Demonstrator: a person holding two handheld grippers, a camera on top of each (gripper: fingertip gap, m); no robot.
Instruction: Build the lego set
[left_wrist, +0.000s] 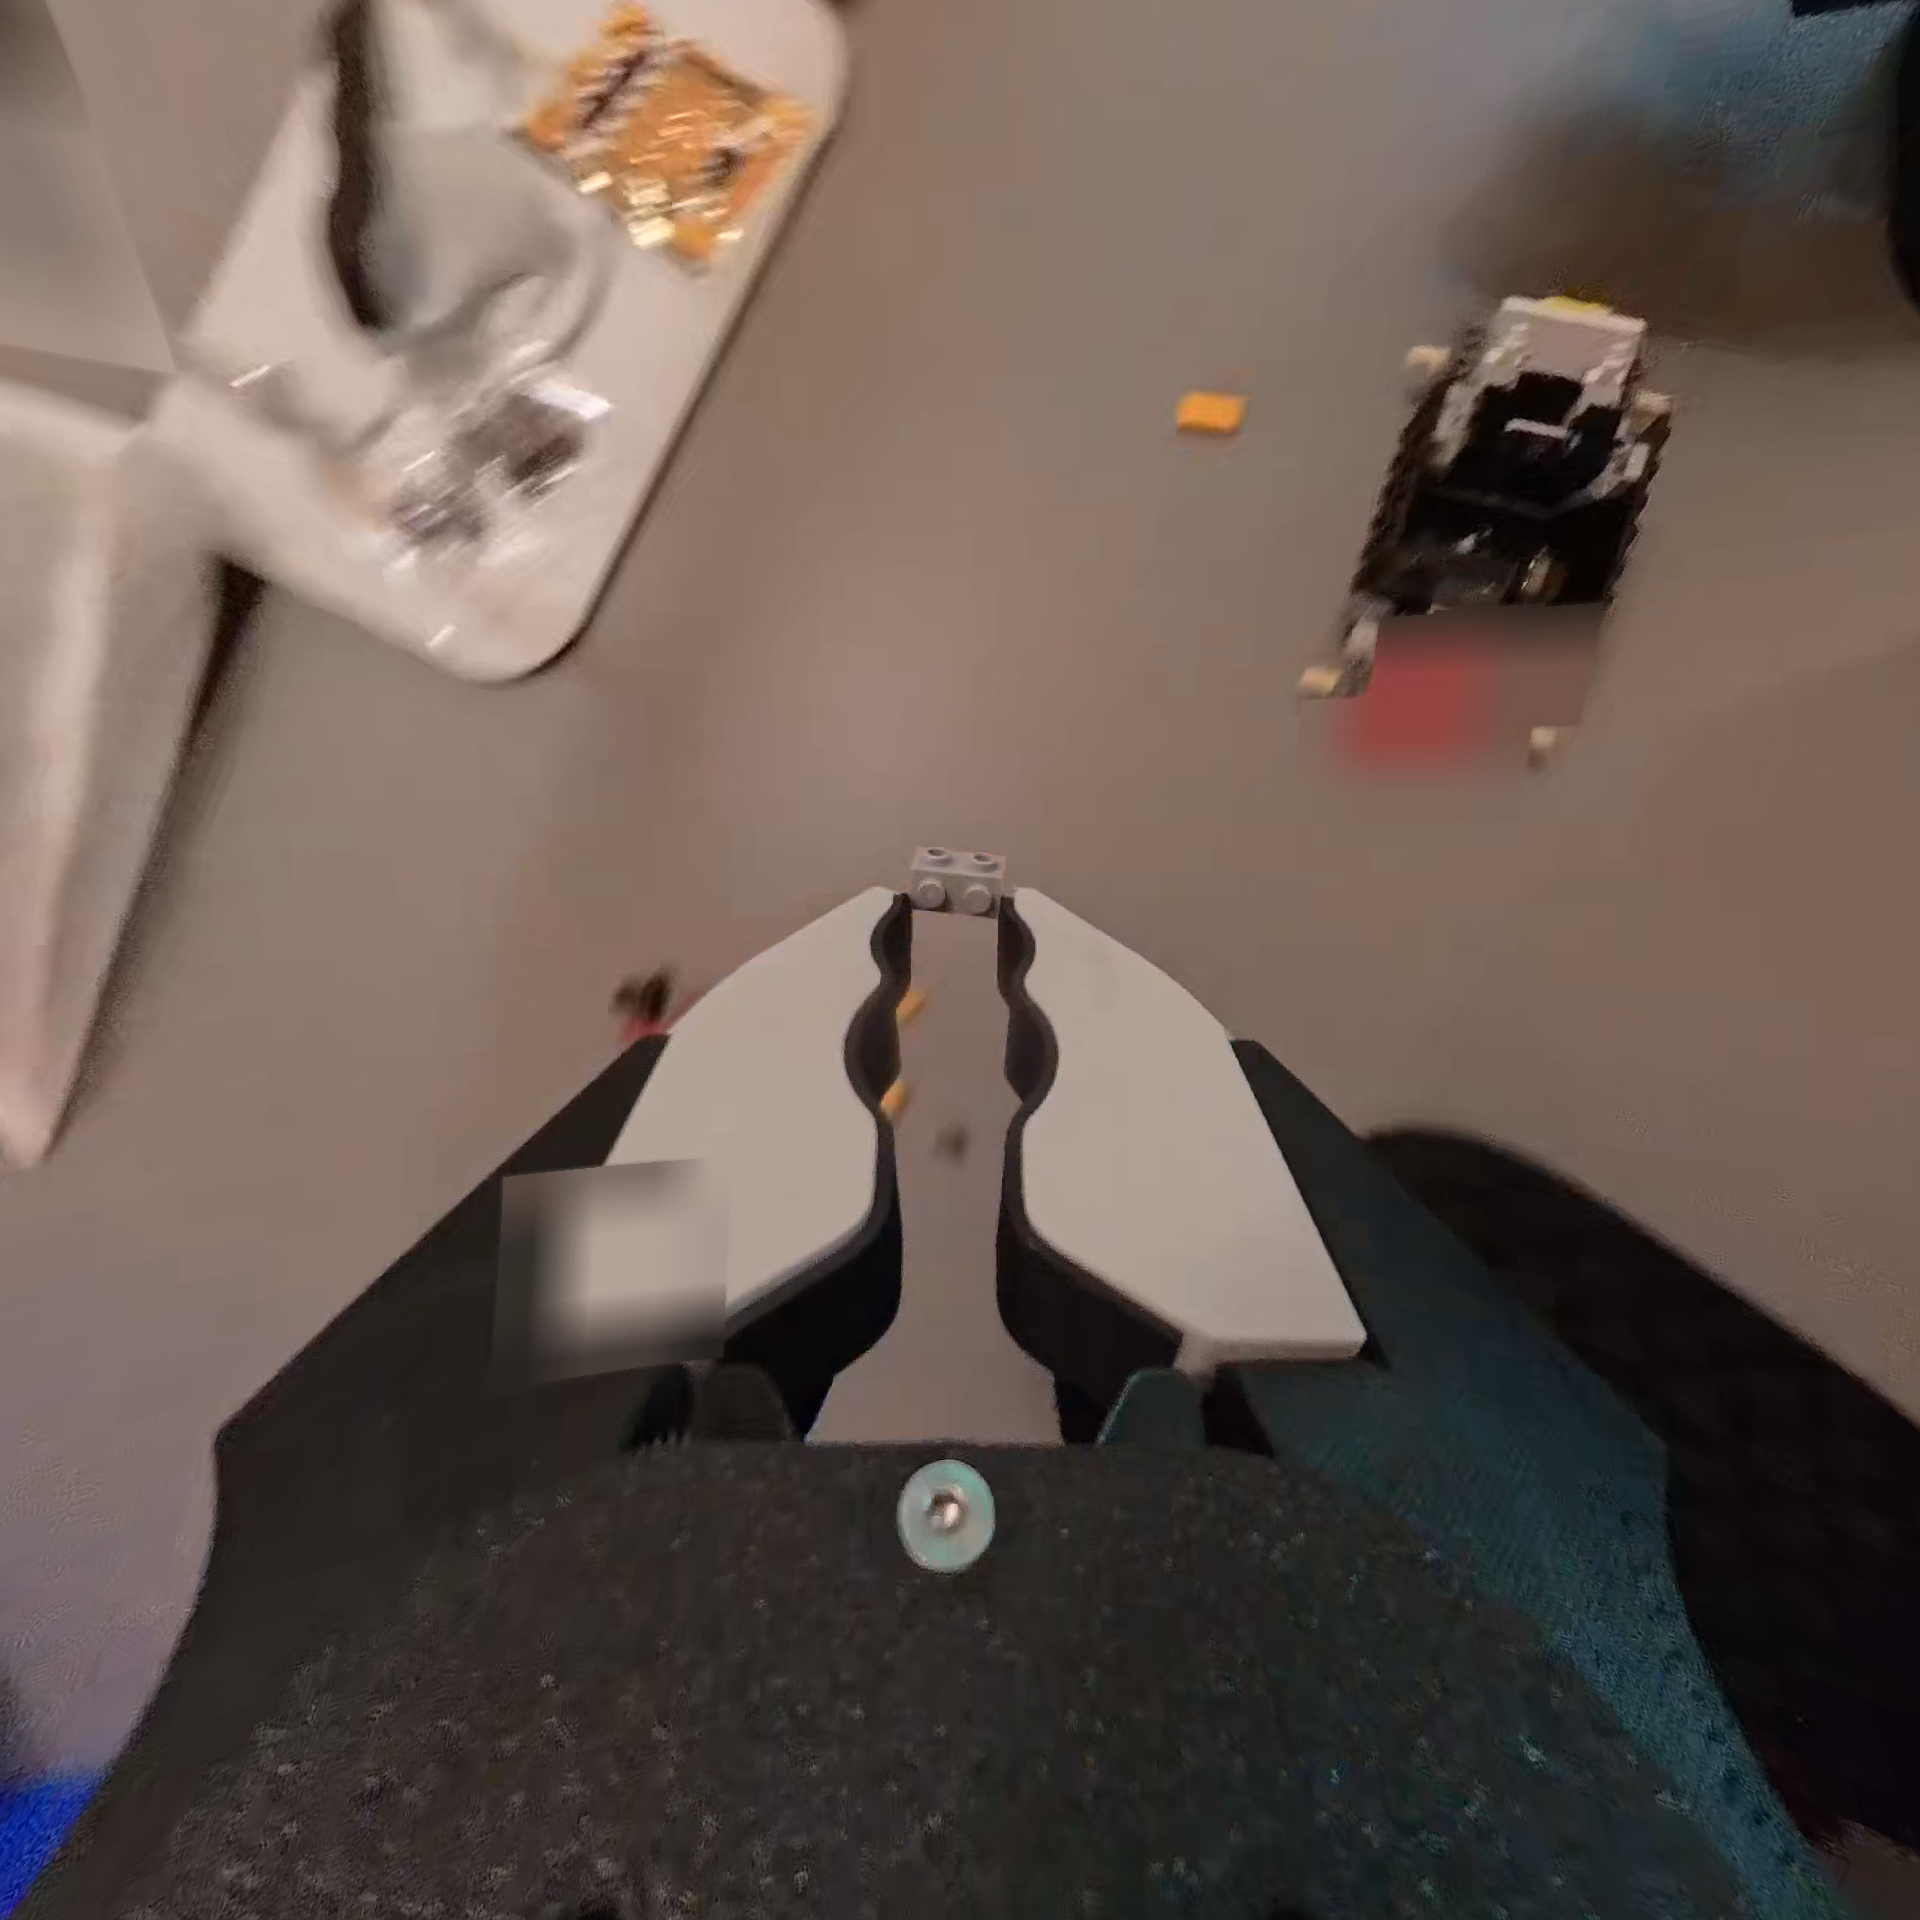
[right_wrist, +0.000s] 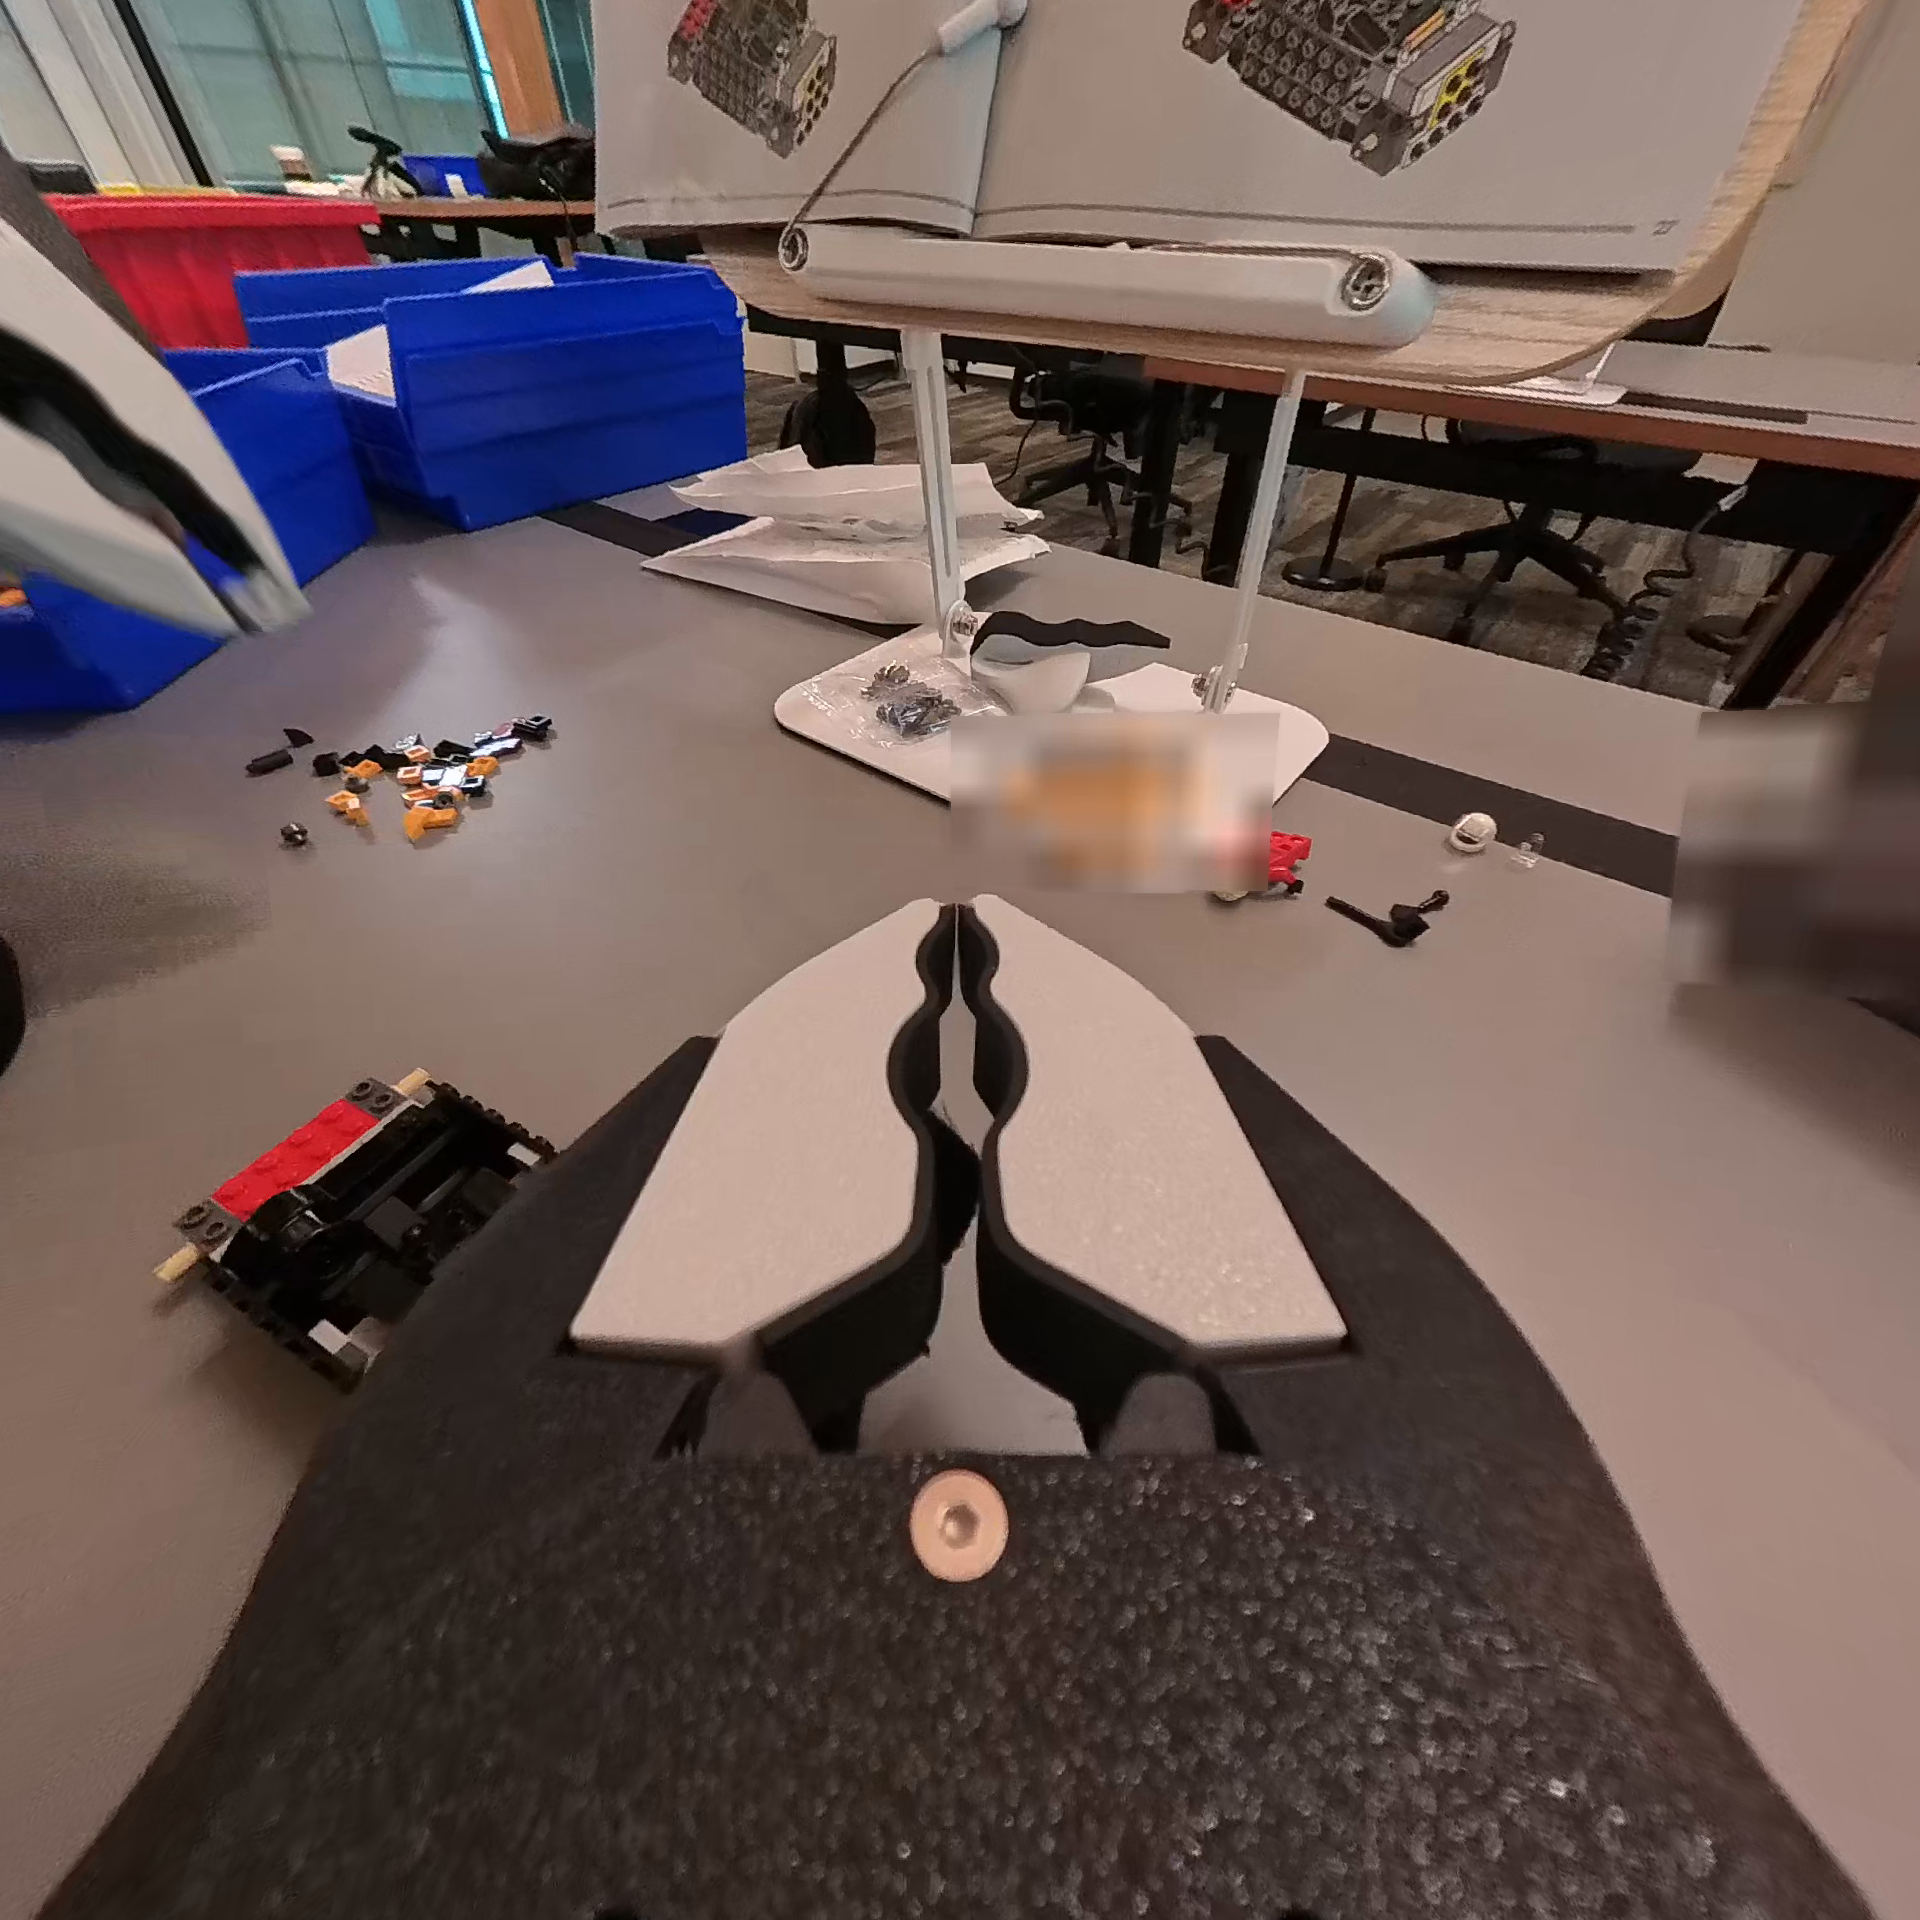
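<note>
My left gripper is shut on a small light grey brick with studs on top and side, held above the grey table. The partly built black, grey and red model lies on the table to the upper right of it; it also shows in the right wrist view at the lower left. My right gripper is shut and empty, low over the table. The left gripper's fingers show at the far left of the right wrist view. A pile of loose orange and black pieces lies beyond.
A white stand holds the open instruction booklet; small parts bags lie on its base. Blue bins and a red bin stand at the back left. A red piece, a black piece and an orange piece lie loose. Across from one pair of fingers to the other is roughly 25 cm. From the right gripper's tips to the orange piece is close to 11 cm.
</note>
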